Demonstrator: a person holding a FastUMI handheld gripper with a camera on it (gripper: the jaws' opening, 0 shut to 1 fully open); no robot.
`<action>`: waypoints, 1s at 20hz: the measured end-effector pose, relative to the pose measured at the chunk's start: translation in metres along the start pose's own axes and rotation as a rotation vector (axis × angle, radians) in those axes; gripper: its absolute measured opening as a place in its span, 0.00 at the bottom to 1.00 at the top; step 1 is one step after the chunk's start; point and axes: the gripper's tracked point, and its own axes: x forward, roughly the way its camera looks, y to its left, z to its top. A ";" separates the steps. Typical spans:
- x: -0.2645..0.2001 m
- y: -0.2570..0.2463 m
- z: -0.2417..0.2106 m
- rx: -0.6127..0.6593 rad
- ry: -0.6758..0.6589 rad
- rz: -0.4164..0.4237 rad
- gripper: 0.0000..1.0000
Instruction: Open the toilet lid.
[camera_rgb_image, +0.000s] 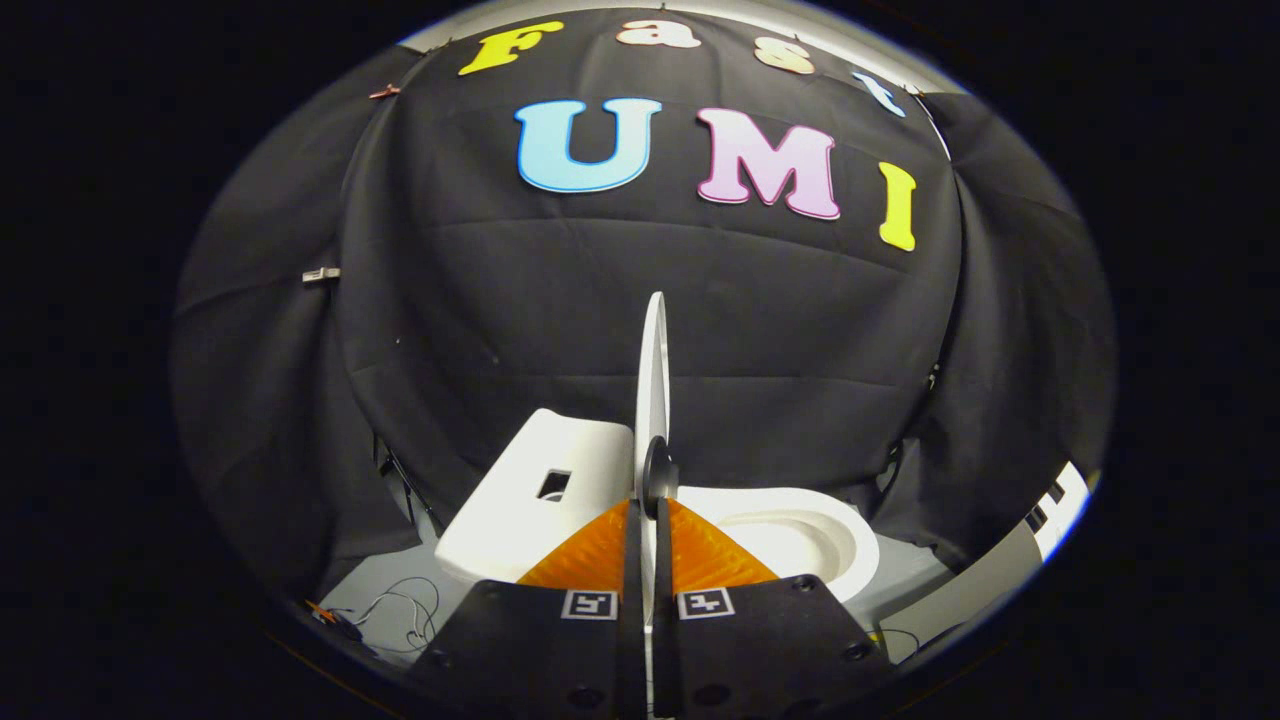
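Black cloth walls the booth, with a pale floor beneath. To the left of the tongs sits the white tank, loose cables trailing on the floor before it. Straight ahead the toilet lid stands edge-on and upright, pinched between the tongs, whose two fingers close on its thin rim. To the right lies the open bowl. The grip looks narrow; if the tongs let go before the lid leans past vertical toward the tank, it could likely drop back and slam onto the bowl.
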 end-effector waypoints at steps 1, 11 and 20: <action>-0.002 0.009 -0.001 -0.013 -0.006 0.004 0.08; -0.004 0.037 -0.006 -0.068 -0.018 0.051 0.11; -0.005 0.037 -0.009 -0.104 -0.033 0.078 1.00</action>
